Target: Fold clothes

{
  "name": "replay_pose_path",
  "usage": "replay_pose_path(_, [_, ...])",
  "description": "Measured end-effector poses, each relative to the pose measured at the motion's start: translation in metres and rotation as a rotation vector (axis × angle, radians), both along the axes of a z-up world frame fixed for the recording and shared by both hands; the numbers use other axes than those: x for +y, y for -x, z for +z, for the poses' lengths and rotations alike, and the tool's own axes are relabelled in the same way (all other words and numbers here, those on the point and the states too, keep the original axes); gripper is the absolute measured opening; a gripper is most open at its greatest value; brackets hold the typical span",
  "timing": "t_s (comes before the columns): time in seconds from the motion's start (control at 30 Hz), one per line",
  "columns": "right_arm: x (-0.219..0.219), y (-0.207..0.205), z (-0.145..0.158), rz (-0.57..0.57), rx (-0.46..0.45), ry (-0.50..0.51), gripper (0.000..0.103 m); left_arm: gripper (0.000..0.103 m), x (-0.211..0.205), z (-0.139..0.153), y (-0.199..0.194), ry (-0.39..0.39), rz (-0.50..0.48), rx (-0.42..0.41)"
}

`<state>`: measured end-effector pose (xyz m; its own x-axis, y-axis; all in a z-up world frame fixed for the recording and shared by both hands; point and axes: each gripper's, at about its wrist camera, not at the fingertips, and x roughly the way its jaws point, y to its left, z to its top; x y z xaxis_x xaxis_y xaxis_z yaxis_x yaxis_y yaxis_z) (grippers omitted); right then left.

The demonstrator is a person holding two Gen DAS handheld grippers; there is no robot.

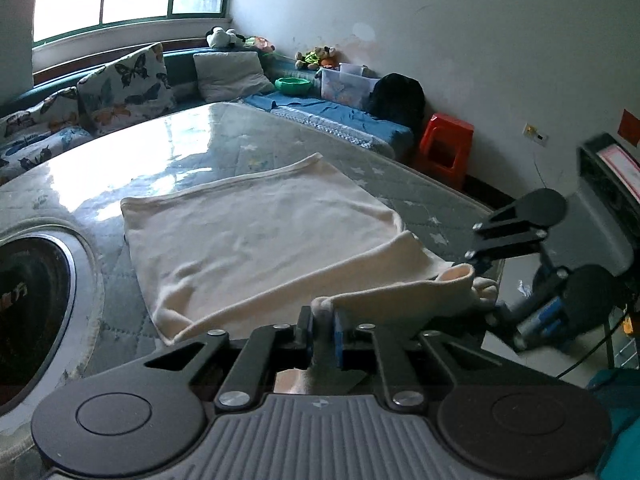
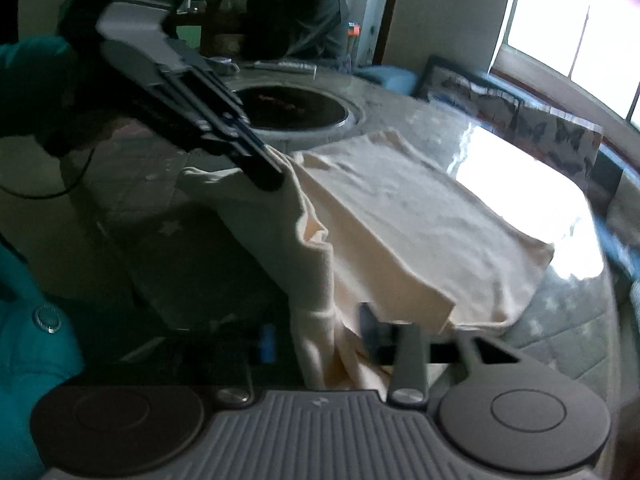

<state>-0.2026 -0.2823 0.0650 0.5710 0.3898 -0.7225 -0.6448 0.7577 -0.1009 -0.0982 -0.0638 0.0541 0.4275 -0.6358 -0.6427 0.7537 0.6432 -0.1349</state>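
While the cream garment (image 1: 256,232) lies mostly flat on the glass-topped surface (image 1: 168,148), its near edge is raised off the surface by both tools. The left hand-held gripper (image 1: 322,332) is seen clamped on a bunched fold of that edge, cloth being pinched between its blue pads (image 1: 339,334). The right hand-held gripper (image 2: 320,340) is seen with cloth draped between its jaws; whether the pads press on it cannot be told, since the picture is dark and the near jaw is hidden. From the right wrist view, the left tool is seen at the garment's far corner, with fabric hanging from it. A round inset (image 1: 28,300) in the surface lies just beside the garment.

Step in hand, as judged: the near edge is gripped at two points for a fold. The next move would call for both corners to be lifted together and carried evenly over the flat part, kept level so that the edges meet.
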Motion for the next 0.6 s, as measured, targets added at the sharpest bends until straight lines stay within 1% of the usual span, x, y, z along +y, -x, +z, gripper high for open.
replay_pose_path(0.03, [-0.002, -0.003, 0.000, -0.010, 0.014, -0.016, 0.020, 0.017, 0.001, 0.000, 0.003, -0.006, 0.000, -0.009])
replay_pose_path(0.07, [-0.004, -0.006, 0.001, -0.021, 0.022, -0.031, 0.018, 0.018, 0.002, 0.000, 0.008, -0.015, -0.005, -0.024])
replay_pose_path(0.13, [-0.008, -0.009, 0.005, -0.038, 0.031, -0.059, 0.015, 0.026, 0.005, -0.001, 0.017, -0.040, -0.016, -0.052])
replay_pose_path(0.2, [-0.011, -0.012, 0.009, -0.054, 0.039, -0.084, 0.015, 0.045, 0.009, -0.002, 0.027, -0.059, -0.024, -0.080])
replay_pose_path(0.23, [-0.012, -0.013, 0.010, -0.060, 0.040, -0.093, 0.015, 0.046, 0.011, -0.003, 0.031, -0.073, -0.026, -0.098])
replay_pose_path(0.47, [-0.016, -0.019, 0.018, -0.095, 0.041, -0.134, 0.014, 0.047, 0.014, -0.018, 0.047, -0.182, -0.051, -0.175])
replay_pose_path(0.53, [-0.016, -0.018, 0.018, -0.104, 0.036, -0.139, 0.013, 0.040, 0.015, -0.022, 0.045, -0.195, -0.044, -0.175])
replay_pose_path(0.6, [-0.017, -0.016, 0.018, -0.110, 0.034, -0.145, 0.012, 0.023, 0.018, -0.025, 0.043, -0.203, -0.042, -0.178])
